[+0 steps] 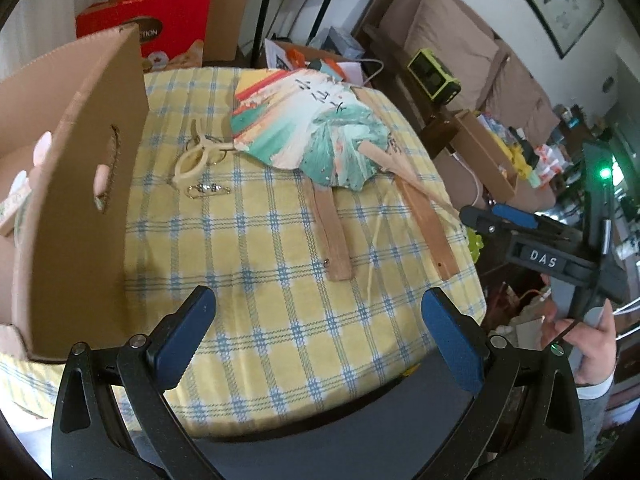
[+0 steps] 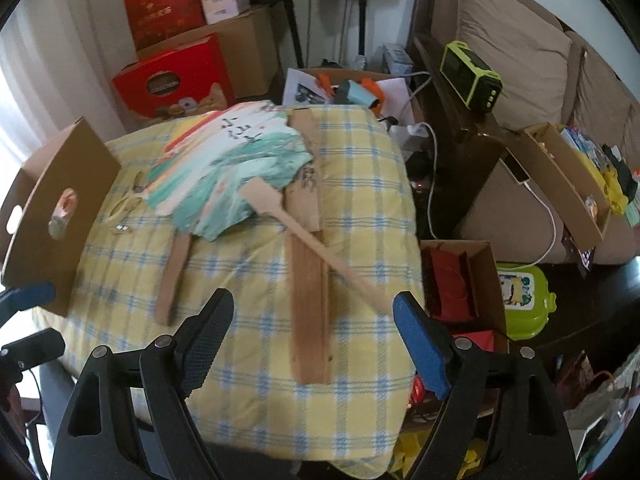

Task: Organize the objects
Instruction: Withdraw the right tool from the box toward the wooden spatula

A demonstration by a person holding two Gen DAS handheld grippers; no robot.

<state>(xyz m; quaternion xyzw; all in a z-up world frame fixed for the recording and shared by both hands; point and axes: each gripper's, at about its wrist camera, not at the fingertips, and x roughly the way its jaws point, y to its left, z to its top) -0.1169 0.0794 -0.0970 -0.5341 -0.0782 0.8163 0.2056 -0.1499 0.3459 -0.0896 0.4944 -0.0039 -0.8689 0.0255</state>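
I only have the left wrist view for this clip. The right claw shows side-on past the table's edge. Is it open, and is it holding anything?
Observer: Open and empty. In the right wrist view the right claw has its pads wide apart above the checked tablecloth.
Reviewer: What lies nearest it?
Observer: A wooden spatula. Its blade rests on the paper fan and its handle end is close to the claw's blue pad.
Reviewer: Anything below the table's right edge?
Observer: An open cardboard carton with red packaging inside, and a green lunch box beside it.
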